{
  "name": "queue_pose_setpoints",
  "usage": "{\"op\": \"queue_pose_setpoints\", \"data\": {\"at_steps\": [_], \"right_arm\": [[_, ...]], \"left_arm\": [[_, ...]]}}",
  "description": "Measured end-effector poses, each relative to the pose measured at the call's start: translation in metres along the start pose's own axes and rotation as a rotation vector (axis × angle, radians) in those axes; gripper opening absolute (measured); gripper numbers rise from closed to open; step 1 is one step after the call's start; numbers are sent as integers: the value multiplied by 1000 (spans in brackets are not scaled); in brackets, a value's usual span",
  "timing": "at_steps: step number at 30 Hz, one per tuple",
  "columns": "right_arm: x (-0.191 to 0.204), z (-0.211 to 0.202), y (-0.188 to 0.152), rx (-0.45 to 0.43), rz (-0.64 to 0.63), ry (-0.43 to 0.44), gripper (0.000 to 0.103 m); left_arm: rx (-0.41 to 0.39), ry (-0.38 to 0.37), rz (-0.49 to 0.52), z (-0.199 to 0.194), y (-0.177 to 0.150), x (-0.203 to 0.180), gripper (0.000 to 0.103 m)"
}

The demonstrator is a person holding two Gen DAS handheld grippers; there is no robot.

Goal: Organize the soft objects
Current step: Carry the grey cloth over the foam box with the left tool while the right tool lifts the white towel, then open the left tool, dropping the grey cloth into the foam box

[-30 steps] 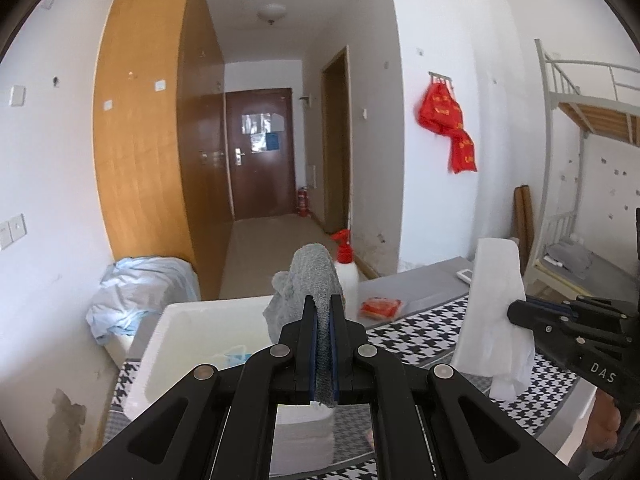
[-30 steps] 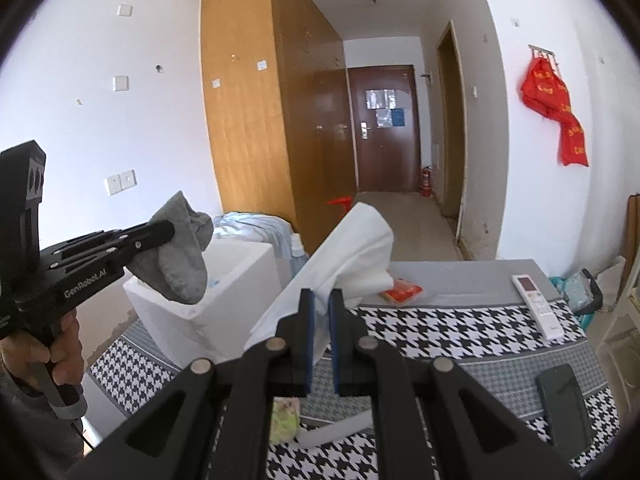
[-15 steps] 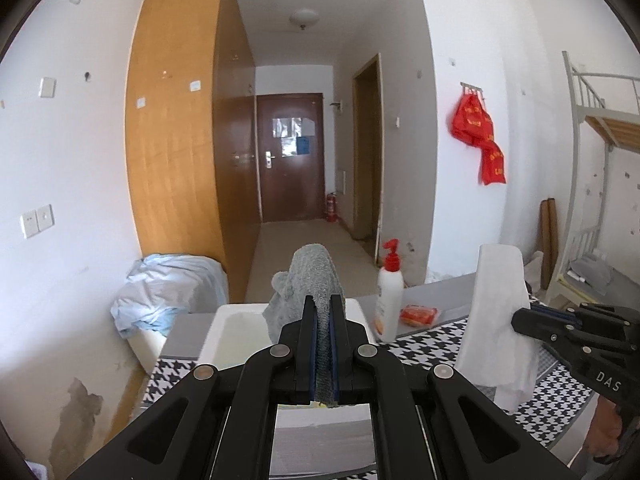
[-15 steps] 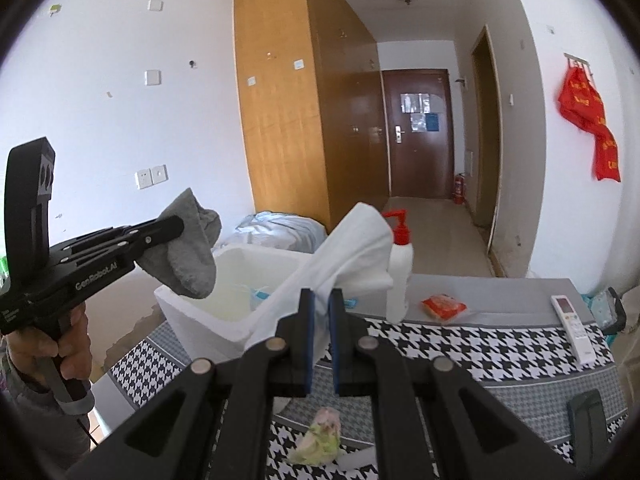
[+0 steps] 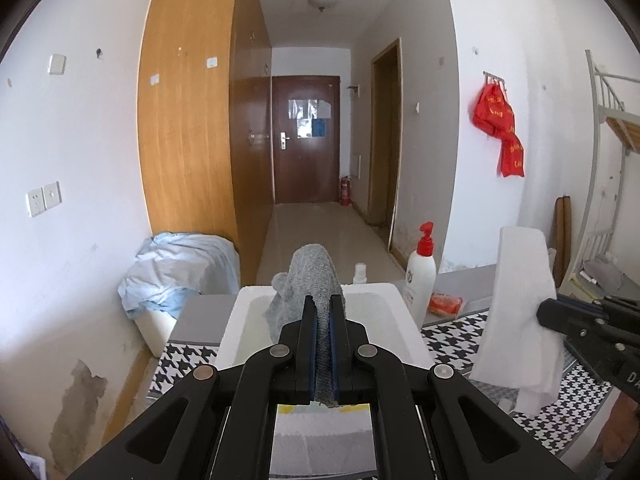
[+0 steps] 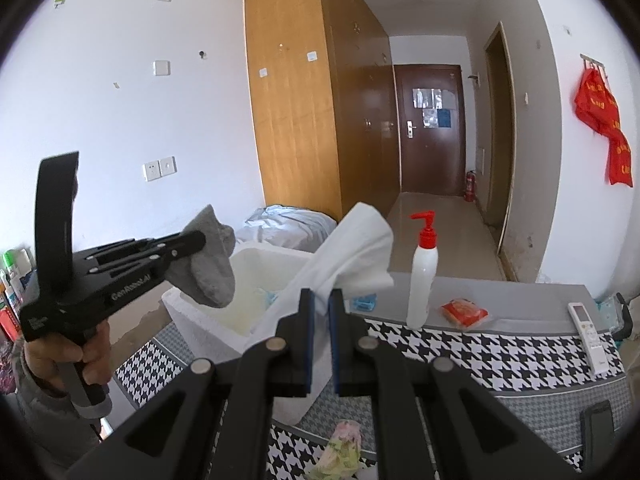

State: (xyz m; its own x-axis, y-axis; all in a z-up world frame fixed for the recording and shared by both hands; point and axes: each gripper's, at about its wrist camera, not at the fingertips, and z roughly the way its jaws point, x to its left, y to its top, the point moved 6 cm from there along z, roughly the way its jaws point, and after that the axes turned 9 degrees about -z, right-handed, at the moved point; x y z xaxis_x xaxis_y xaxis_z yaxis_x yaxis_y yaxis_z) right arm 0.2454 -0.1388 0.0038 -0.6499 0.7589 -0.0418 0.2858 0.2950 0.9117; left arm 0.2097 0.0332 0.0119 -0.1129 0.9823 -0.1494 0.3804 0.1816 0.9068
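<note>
My left gripper point(image 5: 324, 300) is shut on a grey sock point(image 5: 310, 276), which hangs over the near side of the white foam box point(image 5: 404, 312). In the right wrist view the same grey sock point(image 6: 208, 268) droops from the left gripper point(image 6: 198, 238), held by a hand above the foam box point(image 6: 192, 312). My right gripper point(image 6: 320, 294) is shut on a white cloth point(image 6: 356, 248), lifted just right of the box. From the left wrist view the white cloth point(image 5: 520, 304) dangles from the right gripper point(image 5: 548, 312) over the houndstooth tablecloth point(image 5: 452, 340).
A white pump bottle point(image 6: 422, 280) with a red top, a red packet point(image 6: 464, 312), a blue packet point(image 6: 364, 302) and a remote point(image 6: 588, 332) lie on the table. A crumpled green-pink item point(image 6: 342, 448) lies near the front. A light blue bundle point(image 5: 180, 268) sits beyond the table's left end.
Both grippers have shifted left across the table, each keeping its cloth. The foam box now lies straight ahead of the left gripper, and the pump bottle has slid rightward in both views.
</note>
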Motion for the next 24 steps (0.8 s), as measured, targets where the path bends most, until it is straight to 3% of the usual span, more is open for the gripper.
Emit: {"op": "queue_pose_setpoints", "data": {"at_steps": [8, 9, 11, 12, 13, 16, 24], "right_arm": [[4, 7, 1, 10, 6, -16, 9], [4, 8, 1, 11, 7, -17, 9], [4, 9, 2, 12, 9, -21, 9], [5, 10, 3, 13, 9, -23, 9], [5, 11, 4, 13, 9, -24, 9], [8, 15, 5, 16, 9, -26, 9], [18, 20, 16, 8, -13, -11, 9]], "left_arm": [[55, -9, -6, 21, -10, 9, 9], [62, -4, -1, 23, -11, 10, 16], [62, -1, -2, 24, -12, 14, 45], [55, 1, -15, 22, -12, 17, 69], [43, 2, -31, 19, -11, 20, 83], [10, 25, -58, 12, -9, 30, 98], [-26, 62, -58, -4, -7, 44, 102]]}}
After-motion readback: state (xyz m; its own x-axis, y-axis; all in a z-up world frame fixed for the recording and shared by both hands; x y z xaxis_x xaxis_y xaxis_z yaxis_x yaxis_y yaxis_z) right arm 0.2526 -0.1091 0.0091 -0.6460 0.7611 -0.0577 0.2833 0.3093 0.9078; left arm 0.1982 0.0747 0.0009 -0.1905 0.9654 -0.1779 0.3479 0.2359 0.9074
